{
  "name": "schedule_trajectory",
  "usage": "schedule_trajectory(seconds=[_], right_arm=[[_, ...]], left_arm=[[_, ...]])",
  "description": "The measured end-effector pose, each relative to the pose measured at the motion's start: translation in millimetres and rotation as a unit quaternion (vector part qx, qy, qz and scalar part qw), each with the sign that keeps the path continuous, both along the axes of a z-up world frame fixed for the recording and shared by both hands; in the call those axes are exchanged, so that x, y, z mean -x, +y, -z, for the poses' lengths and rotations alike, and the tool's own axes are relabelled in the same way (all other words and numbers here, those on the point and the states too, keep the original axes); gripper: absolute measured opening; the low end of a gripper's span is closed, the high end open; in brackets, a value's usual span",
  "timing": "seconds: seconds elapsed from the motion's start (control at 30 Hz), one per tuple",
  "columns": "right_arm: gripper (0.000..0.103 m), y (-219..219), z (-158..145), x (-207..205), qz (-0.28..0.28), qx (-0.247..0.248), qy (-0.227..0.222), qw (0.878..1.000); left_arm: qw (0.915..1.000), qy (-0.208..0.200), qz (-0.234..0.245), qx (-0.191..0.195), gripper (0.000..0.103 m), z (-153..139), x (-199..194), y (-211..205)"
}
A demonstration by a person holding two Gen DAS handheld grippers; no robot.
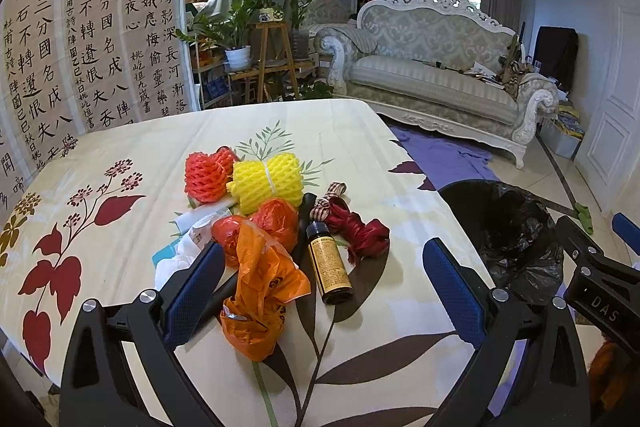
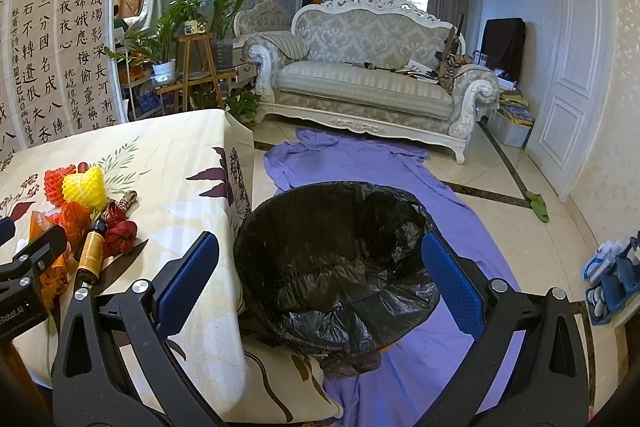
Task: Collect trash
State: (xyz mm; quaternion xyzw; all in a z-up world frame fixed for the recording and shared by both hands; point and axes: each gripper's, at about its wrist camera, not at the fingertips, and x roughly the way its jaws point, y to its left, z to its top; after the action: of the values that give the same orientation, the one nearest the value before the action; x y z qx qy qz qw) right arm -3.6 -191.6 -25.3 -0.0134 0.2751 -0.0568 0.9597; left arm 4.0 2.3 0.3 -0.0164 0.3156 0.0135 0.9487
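Item 1, trash pile: it sits heaped in the middle of the tabletop (image 1: 120,131), near the edge closest to the bin, so each piece is a short carry.

- 2 foam fruit nets: 1 red-orange net (image 1: 206,173), 1 yellow net (image 1: 266,179), touching side by side at the back.
- 1 orange plastic bag (image 1: 264,291) at the front, with a red-orange crumpled bag (image 1: 276,219) behind it; whether a 2nd red lump is separate, you cannot tell.
- 1 brown bottle (image 1: 329,269), lying on its side, cap away from you.
- 1 red ribbon bundle (image 1: 360,231) just beside the bottle.
- White paper scraps (image 1: 192,227) at the left; count unclear.

Item 2, bin (image 2: 336,259): 1, lined with a black bag, standing on the floor against the tabletop edge, mouth unobstructed.

Item 3, your left gripper (image 1: 320,291): fingers (image 1: 196,279) spread wide, holding nothing, framing the orange bag and bottle.

Item 4, your right gripper (image 2: 320,279): fingers (image 2: 452,279) spread wide, holding nothing, hanging over the bin.
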Motion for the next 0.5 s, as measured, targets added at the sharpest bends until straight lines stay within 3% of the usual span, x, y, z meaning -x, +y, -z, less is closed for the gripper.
schedule_trajectory(seconds=[0.5], right_arm=[[0.099,2,11,-2,0.002,0.000,0.004,1.000]], left_arm=[[1.0000,0.004,0.000,-0.001,0.096,6,-2,2]])
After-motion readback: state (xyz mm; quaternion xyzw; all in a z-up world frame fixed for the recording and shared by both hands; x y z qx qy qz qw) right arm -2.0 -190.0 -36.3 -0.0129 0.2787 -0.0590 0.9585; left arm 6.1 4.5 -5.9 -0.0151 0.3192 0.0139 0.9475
